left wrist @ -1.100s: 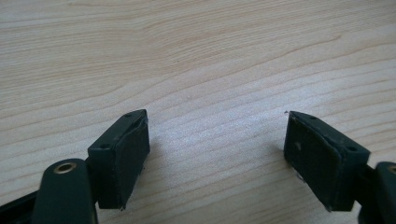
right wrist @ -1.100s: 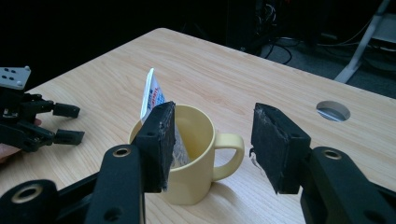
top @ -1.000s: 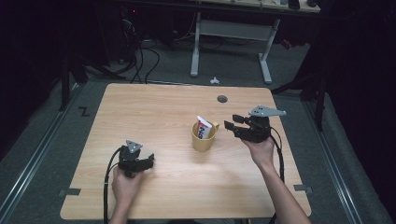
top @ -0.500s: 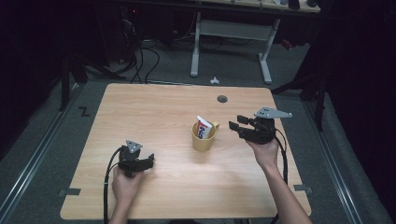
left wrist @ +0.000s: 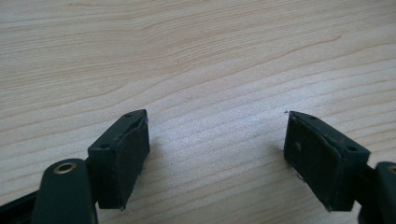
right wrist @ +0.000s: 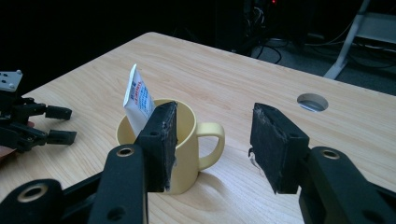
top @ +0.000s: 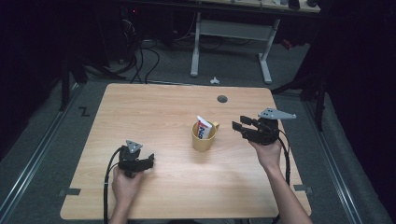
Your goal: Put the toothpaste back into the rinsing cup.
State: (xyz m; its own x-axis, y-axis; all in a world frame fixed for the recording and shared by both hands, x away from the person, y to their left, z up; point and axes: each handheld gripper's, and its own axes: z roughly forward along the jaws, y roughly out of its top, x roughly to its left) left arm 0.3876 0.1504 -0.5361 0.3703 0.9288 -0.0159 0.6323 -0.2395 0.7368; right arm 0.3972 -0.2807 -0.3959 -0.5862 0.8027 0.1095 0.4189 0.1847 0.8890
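Right gripper point(top: 239, 127) half open, empty, just beside yellow mug point(top: 204, 137) mid-bench point(top: 154, 107); toothpaste tube point(top: 202, 128) stands inside. Your reach step. Next: line up, pinch gently. Left gripper point(top: 150, 162) open, resting.

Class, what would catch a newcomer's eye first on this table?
A yellow mug stands mid-table with a toothpaste tube sticking out of it. The right hand-held gripper hovers just right of it, jaws open and empty; the left hand-held gripper rests near the table's front.

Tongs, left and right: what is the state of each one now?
Left tongs: open, holding nothing, over bare table.
Right tongs: open, holding nothing, near yellow mug.
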